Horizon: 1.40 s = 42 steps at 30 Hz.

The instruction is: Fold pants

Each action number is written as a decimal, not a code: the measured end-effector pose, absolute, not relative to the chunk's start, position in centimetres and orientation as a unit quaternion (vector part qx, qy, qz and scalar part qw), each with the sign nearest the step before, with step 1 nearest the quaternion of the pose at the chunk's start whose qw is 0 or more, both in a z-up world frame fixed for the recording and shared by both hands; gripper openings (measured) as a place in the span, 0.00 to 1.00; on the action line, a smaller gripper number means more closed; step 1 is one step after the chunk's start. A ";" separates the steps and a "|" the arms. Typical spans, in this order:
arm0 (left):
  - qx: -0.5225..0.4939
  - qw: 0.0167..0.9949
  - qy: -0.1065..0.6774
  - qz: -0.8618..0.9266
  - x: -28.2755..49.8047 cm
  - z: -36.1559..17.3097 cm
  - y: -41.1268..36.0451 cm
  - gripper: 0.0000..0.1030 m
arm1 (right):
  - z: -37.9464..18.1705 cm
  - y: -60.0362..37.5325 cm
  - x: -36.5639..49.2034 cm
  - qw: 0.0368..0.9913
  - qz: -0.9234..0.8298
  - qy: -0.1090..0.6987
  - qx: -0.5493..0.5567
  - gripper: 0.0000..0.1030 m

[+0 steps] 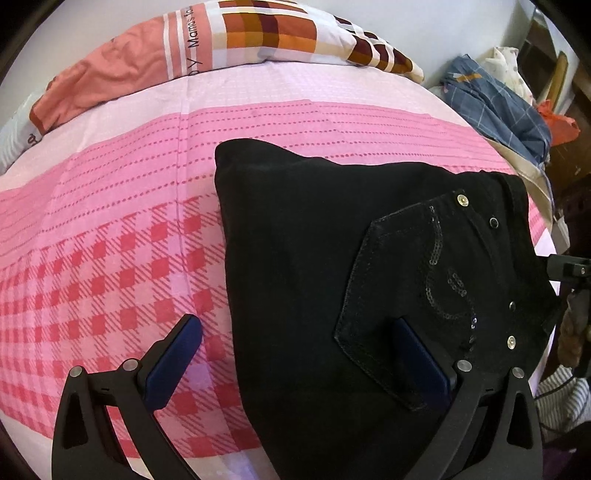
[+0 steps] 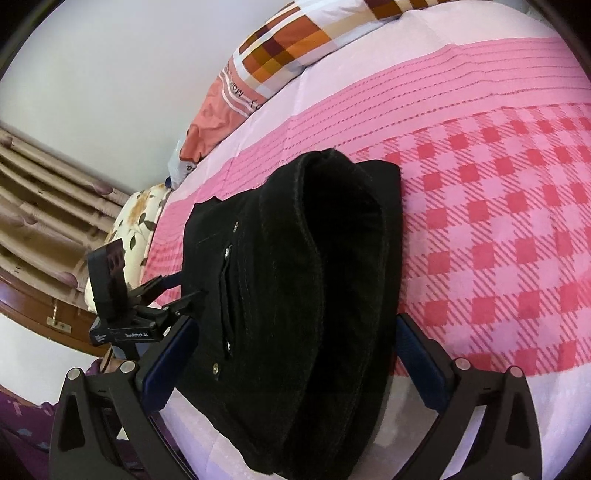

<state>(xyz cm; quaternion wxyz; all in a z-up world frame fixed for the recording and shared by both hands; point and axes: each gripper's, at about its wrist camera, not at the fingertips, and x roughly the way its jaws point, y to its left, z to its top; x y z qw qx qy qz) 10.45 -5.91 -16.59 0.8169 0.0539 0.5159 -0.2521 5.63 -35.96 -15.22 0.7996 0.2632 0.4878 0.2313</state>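
Black pants point(image 1: 314, 258) lie folded into a thick bundle on the pink checked bedsheet point(image 1: 110, 221), back pocket with sequins and rivets facing up. My left gripper point(image 1: 299, 332) is open, one finger on the sheet left of the pants, the other over the pocket. In the right wrist view the pants point(image 2: 295, 277) show as stacked folded layers with the waistband side towards me. My right gripper point(image 2: 295, 332) is open, its fingers either side of the bundle. The left gripper point(image 2: 147, 317) shows at the bundle's left edge.
A patchwork pillow point(image 1: 258, 33) lies at the head of the bed. A pile of blue and other clothes point(image 1: 509, 107) sits off the bed's right side. Curtains point(image 2: 44, 206) and a floral pillow point(image 2: 136, 218) are at the other side.
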 end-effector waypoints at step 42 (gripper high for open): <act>-0.049 0.761 0.535 -0.364 11.5 -15.6 -6.4 0.79 | -16.3 -35.2 6.6 0.784 0.256 0.493 0.277 0.37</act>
